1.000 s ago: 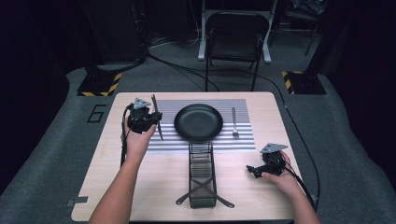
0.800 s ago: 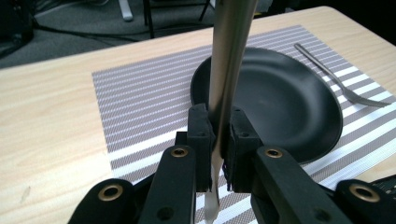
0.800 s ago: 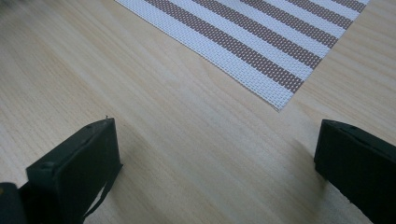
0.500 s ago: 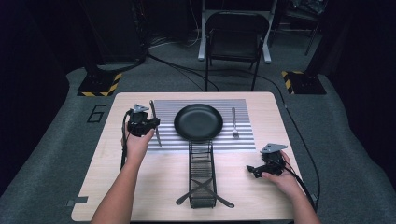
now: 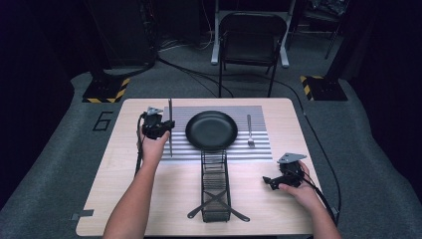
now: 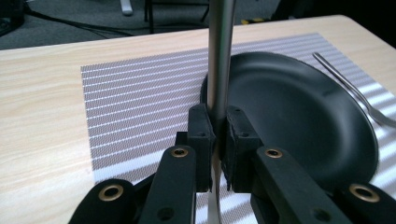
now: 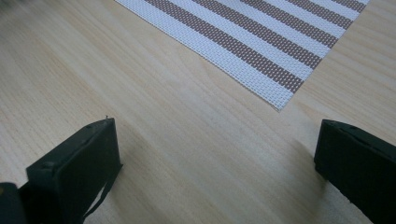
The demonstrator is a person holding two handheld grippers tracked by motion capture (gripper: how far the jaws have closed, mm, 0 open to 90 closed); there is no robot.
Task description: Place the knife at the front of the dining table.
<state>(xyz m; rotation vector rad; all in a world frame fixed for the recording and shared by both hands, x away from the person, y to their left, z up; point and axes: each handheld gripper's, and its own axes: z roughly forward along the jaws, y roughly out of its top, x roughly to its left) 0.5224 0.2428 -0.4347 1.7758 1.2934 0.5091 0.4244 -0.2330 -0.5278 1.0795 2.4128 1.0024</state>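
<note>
The left gripper (image 5: 160,125) is clamping a long metal utensil (image 5: 170,127), probably a knife, though its tip is not showing clearly; in the left gripper view its jaws are pressing on the shaft (image 6: 219,56), which is rising upright between them. It is hovering over the left edge of the striped placemat (image 5: 259,149), just beside the black plate (image 5: 211,130) sitting at the mat's middle. A fork (image 5: 250,131) is lying on the mat to the plate's right, apart from it. A black wire rack (image 5: 215,186) is standing on the wooden table (image 5: 109,189) just in front of the plate, between the two hands. The right gripper (image 5: 272,181) is resting low near the table's right front, its jaws standing wide apart with nothing between them. A large "6" (image 5: 102,121) is marked on the grey floor left of the table, and a folding chair (image 5: 249,45) is standing behind it.
</note>
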